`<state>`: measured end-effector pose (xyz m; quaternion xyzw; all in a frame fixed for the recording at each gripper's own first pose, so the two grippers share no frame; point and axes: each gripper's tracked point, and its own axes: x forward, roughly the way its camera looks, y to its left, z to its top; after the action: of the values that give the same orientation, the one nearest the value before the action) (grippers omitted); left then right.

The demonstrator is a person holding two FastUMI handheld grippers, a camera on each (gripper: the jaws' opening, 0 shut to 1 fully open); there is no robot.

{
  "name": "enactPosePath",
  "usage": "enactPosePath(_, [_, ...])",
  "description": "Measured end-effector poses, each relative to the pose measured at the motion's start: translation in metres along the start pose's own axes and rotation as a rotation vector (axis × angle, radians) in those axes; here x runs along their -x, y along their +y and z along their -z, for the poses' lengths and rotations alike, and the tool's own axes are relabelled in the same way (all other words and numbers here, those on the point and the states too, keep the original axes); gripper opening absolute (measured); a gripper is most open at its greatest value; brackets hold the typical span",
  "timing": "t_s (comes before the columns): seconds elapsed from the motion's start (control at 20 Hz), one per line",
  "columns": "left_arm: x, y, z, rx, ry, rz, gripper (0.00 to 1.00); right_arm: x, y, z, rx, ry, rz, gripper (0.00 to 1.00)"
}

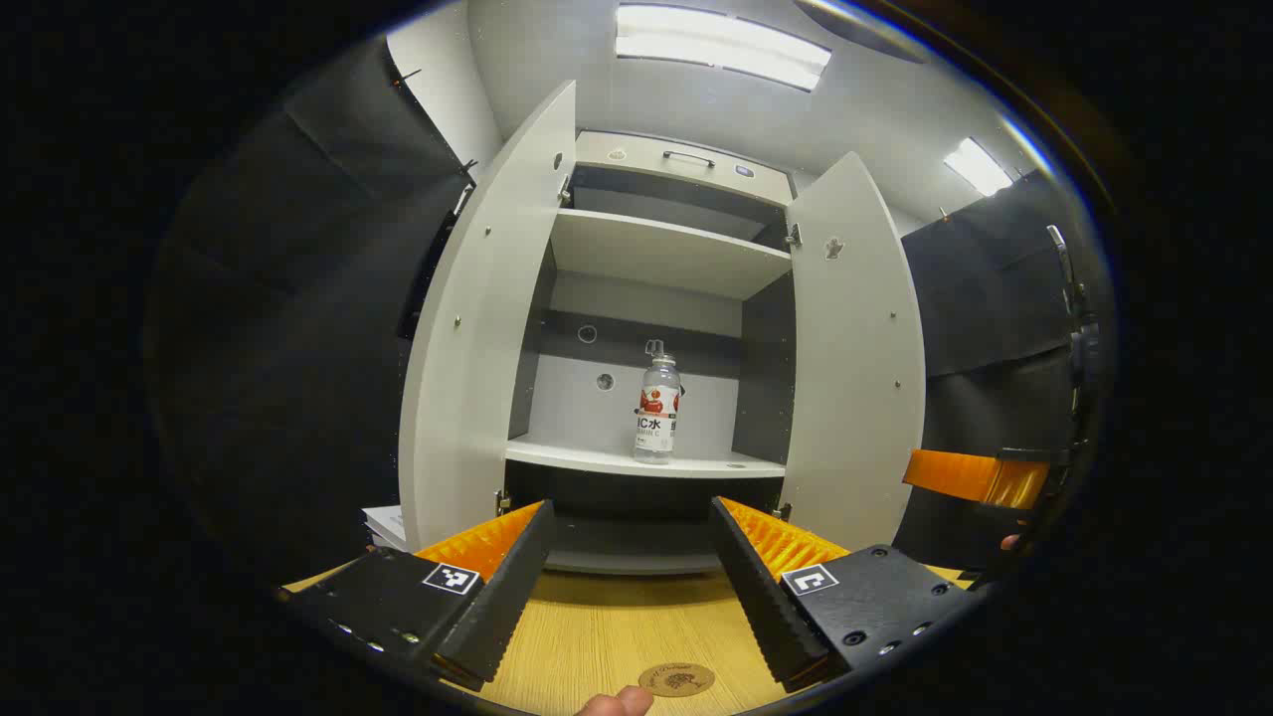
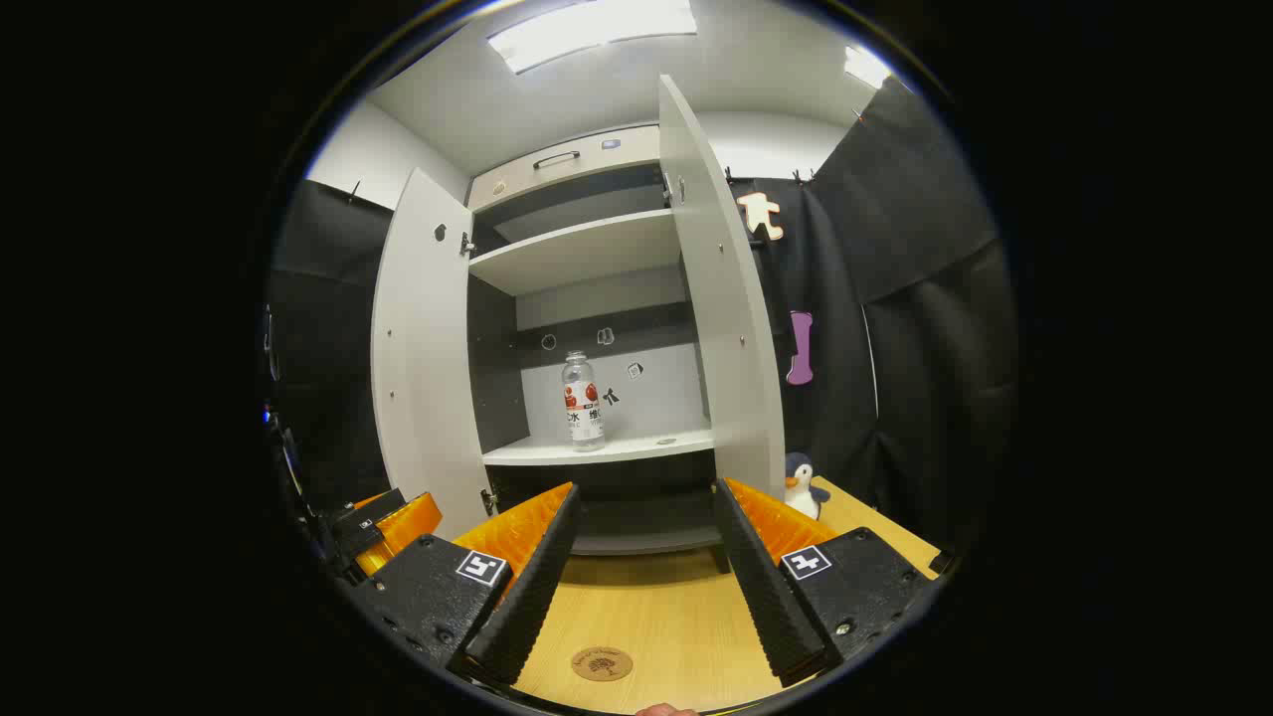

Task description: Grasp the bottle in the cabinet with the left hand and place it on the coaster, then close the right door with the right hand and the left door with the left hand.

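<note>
The clear plastic bottle with a red-and-white label (image 1: 657,403) stands upright on the pale middle shelf of the open grey cabinet (image 1: 646,254), straight ahead of and above the left gripper (image 1: 629,577), whose ribbed black-and-orange fingers are spread wide and empty (the right gripper (image 2: 643,572) is equally wide); the round cork coaster (image 1: 676,680) lies on the light wooden tabletop (image 1: 607,626) just below them
</note>
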<state>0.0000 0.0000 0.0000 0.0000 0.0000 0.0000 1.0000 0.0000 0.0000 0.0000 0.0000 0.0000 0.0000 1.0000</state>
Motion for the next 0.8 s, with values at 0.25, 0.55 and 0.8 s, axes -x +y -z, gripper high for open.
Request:
enactPosePath(0.25, [-0.005, -0.002, -0.01, -0.006, -0.027, -0.005, 0.99, -0.005, 0.002, 0.0, -0.007, 0.0, -0.007, 0.82])
enactPosePath(0.55, [-0.012, -0.005, -0.019, 0.029, -0.018, -0.033, 0.99, -0.014, -0.005, -0.019, -0.01, -0.019, -0.013, 0.83])
enactPosePath(0.8, [-0.018, -0.007, -0.027, 0.009, -0.033, -0.127, 1.0, -0.017, -0.021, -0.022, 0.006, 0.001, -0.056, 0.82])
